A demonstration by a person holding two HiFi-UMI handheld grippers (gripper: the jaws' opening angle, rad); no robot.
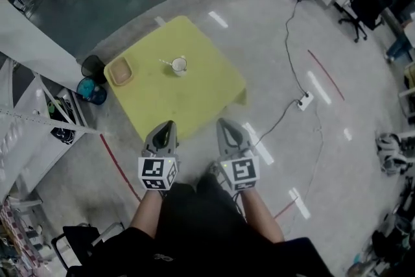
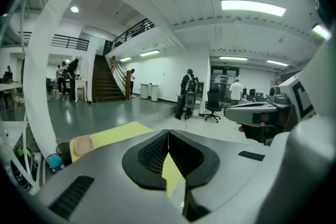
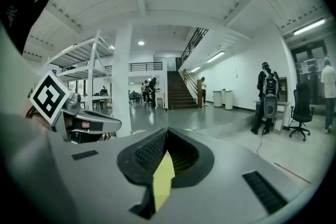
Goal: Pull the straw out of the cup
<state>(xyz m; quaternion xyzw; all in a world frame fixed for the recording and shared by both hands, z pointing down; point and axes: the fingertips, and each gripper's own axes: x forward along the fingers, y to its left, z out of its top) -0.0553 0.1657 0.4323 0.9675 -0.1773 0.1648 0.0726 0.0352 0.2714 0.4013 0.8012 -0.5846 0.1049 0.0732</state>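
Tan tray (image 1: 120, 71) sits at the yellow table's (image 1: 201, 100) left corner. Right of it, mid-table, stands the small white cup (image 1: 179, 66), its pale straw (image 1: 168, 63) leaning out leftward over the rim. At the table's near edge, the left gripper (image 1: 168, 125) is clenched and empty; the right gripper (image 1: 225, 123) likewise.

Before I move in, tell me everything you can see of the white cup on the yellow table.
The small white cup stands upright near the middle of the square yellow-green table. It looks round and open-topped, but it is too small in the head view to tell its material. A thin pale straw sticks out of it, leaning toward the picture's left. A shallow tan tray lies apart from it, further left. Only the table and the straw touch the cup.
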